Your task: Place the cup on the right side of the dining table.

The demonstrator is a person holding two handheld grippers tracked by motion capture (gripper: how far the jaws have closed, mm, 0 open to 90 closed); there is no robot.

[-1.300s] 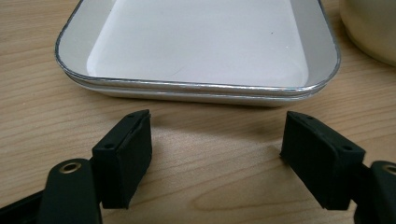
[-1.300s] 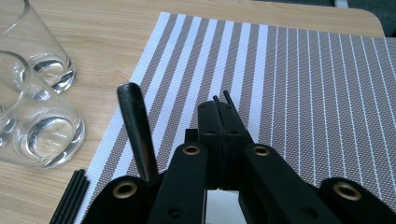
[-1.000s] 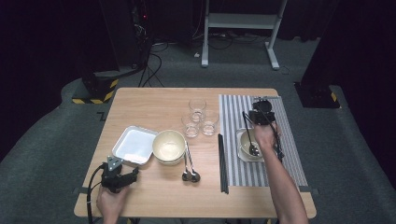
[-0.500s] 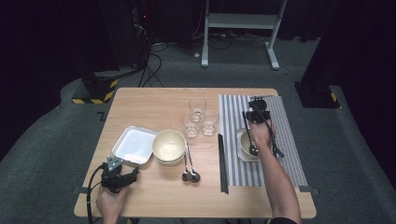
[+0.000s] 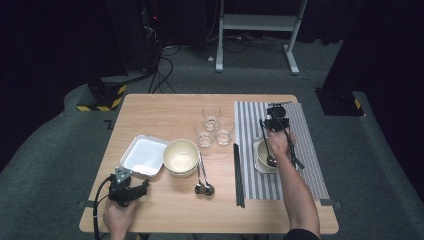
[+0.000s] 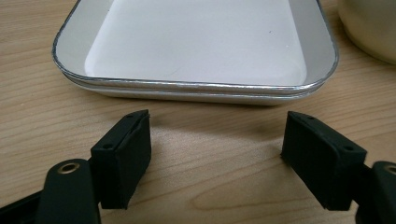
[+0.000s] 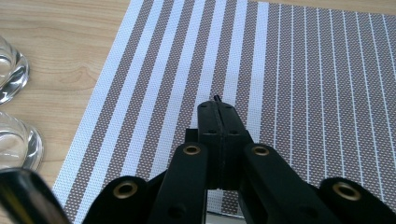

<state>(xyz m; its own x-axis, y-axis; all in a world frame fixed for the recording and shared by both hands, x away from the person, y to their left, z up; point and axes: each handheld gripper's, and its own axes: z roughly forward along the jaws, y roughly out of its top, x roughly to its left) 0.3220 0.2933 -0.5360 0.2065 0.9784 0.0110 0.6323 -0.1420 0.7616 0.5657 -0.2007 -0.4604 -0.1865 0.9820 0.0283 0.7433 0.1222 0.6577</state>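
Having shifted slightly down toward the cream ceramic bowl beneath it, the right gripper is pinching a thin, stiff, slippery dark metal spoon by its handle tip, jaws pressed together

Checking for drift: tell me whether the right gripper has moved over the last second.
Yes. The right gripper has shifted slightly left across the striped mat, toward the glasses.

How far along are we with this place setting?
Done: a bowl sits on the striped placemat. In hand: the right gripper, fingers shut on a spoon, holds its head in that bowl. Left: two spoons, glasses and chopsticks sit off the mat; the left gripper rests open by the white tray.
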